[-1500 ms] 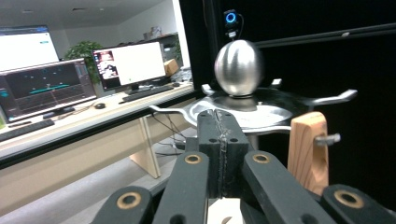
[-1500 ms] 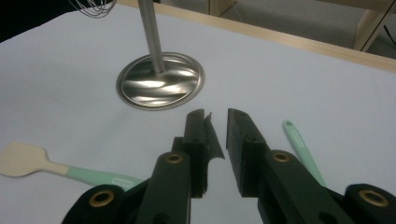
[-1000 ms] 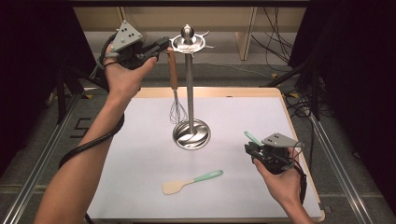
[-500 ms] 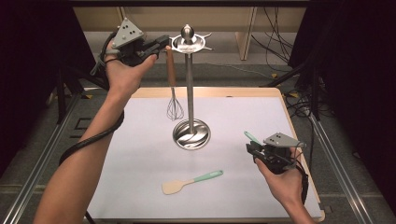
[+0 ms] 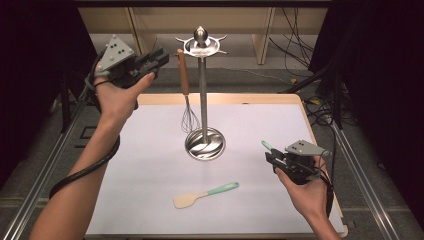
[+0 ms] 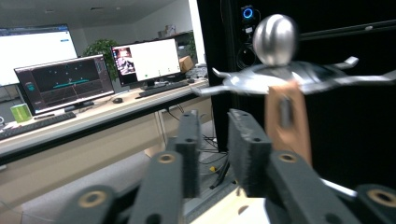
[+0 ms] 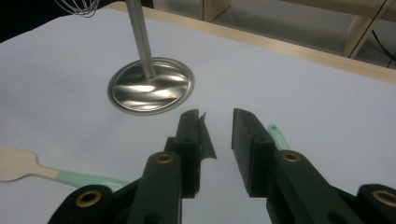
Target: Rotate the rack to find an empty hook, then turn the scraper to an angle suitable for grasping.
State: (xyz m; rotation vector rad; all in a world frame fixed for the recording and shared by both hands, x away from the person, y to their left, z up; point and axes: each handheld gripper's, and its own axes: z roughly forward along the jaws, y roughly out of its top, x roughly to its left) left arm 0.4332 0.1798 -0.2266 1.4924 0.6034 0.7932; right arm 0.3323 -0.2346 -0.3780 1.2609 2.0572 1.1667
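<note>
A steel utensil stand point(image 5: 202, 90) rises from a round base in the middle of the white mat. A whisk point(image 5: 184, 75) with a wooden handle hangs from one of its top hooks. My left gripper point(image 5: 161, 56) is held high just left of that handle; its jaws have just been opening and nothing is between them. In the left gripper view the whisk handle point(image 6: 287, 121) hangs past my open left gripper point(image 6: 215, 119), under the stand's ball top point(image 6: 275, 39). My right gripper point(image 5: 270, 159) hovers low at the right, its jaws also just opening, the gap point(image 7: 217, 114) empty. A mint-green handle tip point(image 7: 279, 135) lies beside its right jaw.
A spatula point(image 5: 205, 194) with a tan blade and mint handle lies on the mat in front of the stand's base point(image 7: 152, 86). The mat point(image 5: 140, 165) sits on a wooden board with metal rails on both sides. Cables point(image 5: 320, 107) trail at the back right.
My left gripper let go of the whisk handle and drew back to the left; the whisk now hangs from the hook. My right hand stayed in place.
</note>
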